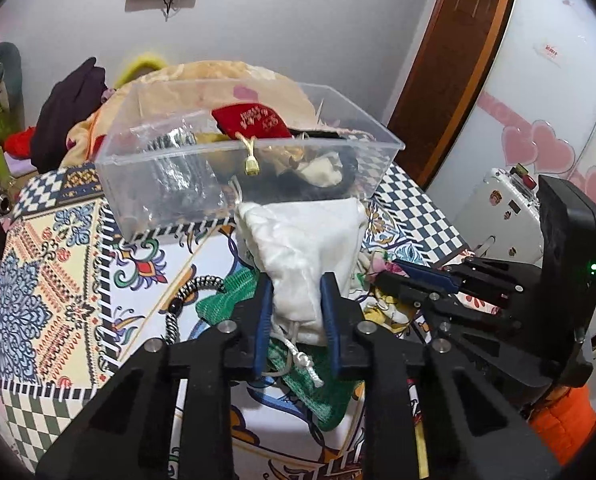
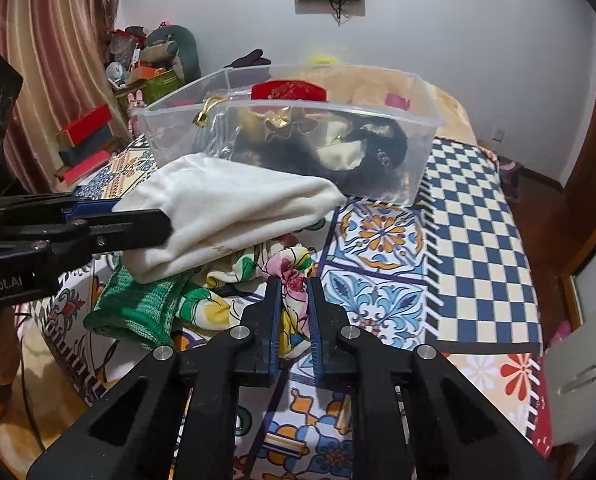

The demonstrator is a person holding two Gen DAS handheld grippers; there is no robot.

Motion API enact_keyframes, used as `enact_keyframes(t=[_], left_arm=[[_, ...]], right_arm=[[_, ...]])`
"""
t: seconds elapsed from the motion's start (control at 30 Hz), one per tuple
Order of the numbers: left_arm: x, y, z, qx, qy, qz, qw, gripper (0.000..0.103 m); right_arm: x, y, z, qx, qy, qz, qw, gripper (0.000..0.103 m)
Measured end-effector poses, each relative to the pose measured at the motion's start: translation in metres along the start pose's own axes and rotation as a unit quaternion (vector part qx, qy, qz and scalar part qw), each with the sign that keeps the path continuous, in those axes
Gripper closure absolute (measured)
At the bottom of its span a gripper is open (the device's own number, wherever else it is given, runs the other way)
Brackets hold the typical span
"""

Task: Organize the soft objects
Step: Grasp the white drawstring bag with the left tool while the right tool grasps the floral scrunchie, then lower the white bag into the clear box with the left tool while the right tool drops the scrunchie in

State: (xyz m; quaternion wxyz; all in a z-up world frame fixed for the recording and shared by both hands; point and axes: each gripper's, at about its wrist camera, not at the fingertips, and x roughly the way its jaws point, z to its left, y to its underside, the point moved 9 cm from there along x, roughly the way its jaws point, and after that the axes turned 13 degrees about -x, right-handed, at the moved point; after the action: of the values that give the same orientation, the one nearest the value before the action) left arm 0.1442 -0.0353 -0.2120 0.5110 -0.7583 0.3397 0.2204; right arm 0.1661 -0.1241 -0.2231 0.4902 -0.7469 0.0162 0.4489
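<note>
**— Lifting is what the step seems to call for. How is it done well?**

The white pouch (image 1: 302,256) is grasped between the fingers of the left hand-held gripper (image 1: 296,280), at the lower centre of the left wrist view. Its far end droops toward the clear plastic bin (image 1: 253,152), which is seen in the upper middle of both views. The pouch should be raised until that drooping end is carried above the bin's near rim, then moved over the opening and released only once it hangs over the contents.

**— And the right side?**

The right hand-held gripper (image 2: 293,280) is seen at the lower centre of its own view, clenched on the floral cloth (image 2: 293,276). A fold of the cloth is pinched between the blue pads. Whether the grip is firm cannot be told. It is judged best that one item is delivered at a time, so that the two are not crossed over the bin.

**— What could be snagged?**

The pouch's drawstring (image 1: 298,354) hangs loose below the fingers, above the green knitted piece (image 1: 322,396). The bin already holds a red pouch (image 1: 253,122) and dark items, so the white pouch should be laid on top, not pushed in.

**— Where does everything rest?**

On the patterned cover (image 2: 478,216) of what looks like a bed.
</note>
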Motion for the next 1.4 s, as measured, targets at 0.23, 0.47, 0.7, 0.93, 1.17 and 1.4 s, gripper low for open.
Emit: enact_keyframes(t=[0.23,0.47,0.7,0.93,1.17,1.4], left_arm=[[-0.027,-0.012,-0.002,0.0,0.007,-0.034,0.9994,0.084],[-0.061,-0.029,-0.005,-0.01,0.018,-0.074,0.997,0.084],[-0.087,-0.055,0.001,-0.011,-0.002,-0.126,0.992,0.084],[-0.104,-0.086,0.015,-0.019,-0.025,-0.173,0.9844,0.084],[-0.094,-0.113,0.028,-0.023,-0.047,-0.191,0.9803,0.084],[-0.065,-0.13,0.033,-0.028,-0.059,-0.182,0.9811,0.084]], right_arm=[[-0.024,-0.01,-0.024,0.015,0.034,-0.027,0.999,0.093],[-0.054,-0.025,-0.039,0.027,0.062,-0.061,0.996,0.093],[-0.076,-0.045,-0.05,0.035,0.078,-0.096,0.992,0.093],[-0.086,-0.07,-0.059,0.037,0.095,-0.128,0.986,0.093],[-0.083,-0.099,-0.07,0.038,0.106,-0.157,0.981,0.093],[-0.057,-0.116,-0.071,0.038,0.108,-0.149,0.982,0.093]])
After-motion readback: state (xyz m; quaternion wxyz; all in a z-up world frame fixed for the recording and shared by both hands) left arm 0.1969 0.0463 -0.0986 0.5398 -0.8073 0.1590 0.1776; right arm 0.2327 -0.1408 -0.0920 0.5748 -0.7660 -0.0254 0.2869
